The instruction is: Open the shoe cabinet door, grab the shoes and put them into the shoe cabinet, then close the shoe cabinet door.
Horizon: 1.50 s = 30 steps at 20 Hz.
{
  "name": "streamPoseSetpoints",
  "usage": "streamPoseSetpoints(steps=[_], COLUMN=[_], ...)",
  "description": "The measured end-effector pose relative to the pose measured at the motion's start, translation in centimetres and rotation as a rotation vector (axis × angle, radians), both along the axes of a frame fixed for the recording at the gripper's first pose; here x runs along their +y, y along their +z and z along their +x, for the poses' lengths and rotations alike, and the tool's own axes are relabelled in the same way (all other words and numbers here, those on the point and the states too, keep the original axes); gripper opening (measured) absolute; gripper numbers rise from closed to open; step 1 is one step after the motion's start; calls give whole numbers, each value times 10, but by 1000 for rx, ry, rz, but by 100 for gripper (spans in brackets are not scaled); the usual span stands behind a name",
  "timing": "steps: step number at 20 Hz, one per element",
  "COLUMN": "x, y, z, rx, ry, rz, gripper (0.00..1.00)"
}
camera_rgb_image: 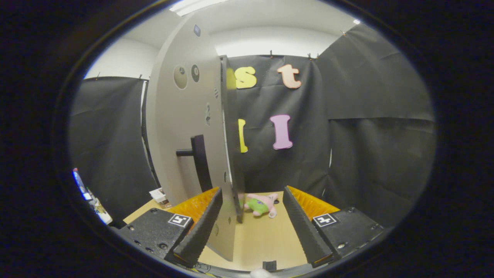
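Gripper (252, 227) spread wide, cabinet door (189, 127) edge between its fingers nearer the left one, dark handle (198, 158) beyond, pink-green plush toy (261, 204) ahead on wooden table (266, 239).

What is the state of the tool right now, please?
Tool: open, holding nothing; the door edge stands between its fingers, neither clearly pressing on it.

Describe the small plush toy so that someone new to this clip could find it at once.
Start at the tall grey cabinet door with its dark handle, standing edge-on between the open gripper fingers. On the wooden floor just beyond the door's lower edge lies the plush toy. It is the one soft pink-and-green thing there.
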State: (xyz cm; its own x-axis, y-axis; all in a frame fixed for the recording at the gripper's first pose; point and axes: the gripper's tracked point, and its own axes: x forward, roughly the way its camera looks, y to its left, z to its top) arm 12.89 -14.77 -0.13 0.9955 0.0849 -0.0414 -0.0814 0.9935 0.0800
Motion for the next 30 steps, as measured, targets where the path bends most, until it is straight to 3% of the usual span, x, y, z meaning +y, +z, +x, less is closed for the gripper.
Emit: streamPoseSetpoints(steps=[10,21,30], x=[29,107,198], y=[1,12,8], z=[-2,4,26], rx=[26,20,13], ry=[53,39,93], rz=[-43,-20,-34], gripper=[97,96,97])
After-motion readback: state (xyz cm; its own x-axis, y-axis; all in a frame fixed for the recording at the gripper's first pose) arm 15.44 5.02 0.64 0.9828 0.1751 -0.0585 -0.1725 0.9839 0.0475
